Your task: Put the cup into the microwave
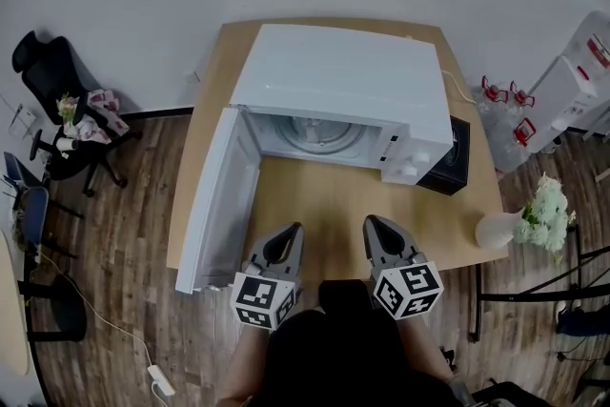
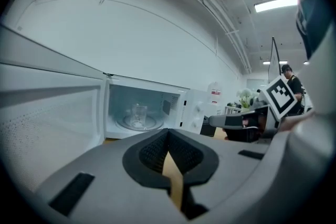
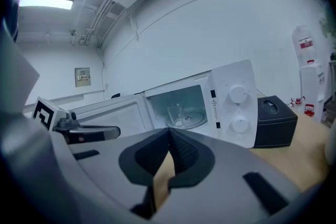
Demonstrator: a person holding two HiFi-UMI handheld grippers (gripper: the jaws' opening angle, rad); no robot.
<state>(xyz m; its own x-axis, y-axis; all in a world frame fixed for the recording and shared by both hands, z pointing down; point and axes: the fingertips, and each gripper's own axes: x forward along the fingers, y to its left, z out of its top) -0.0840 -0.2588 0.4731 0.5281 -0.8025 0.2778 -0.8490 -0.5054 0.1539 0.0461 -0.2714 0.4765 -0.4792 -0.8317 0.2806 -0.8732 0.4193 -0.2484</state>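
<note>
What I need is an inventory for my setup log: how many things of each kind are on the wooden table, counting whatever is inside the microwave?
microwave: 1
glass cup (inside the microwave): 1
black tissue box: 1
vase of white flowers: 1
Total: 4

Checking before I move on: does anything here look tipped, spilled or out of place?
Nothing stands out. The cup stands upright on the turntable inside the microwave, with no spill visible. Only the door is open.
</note>
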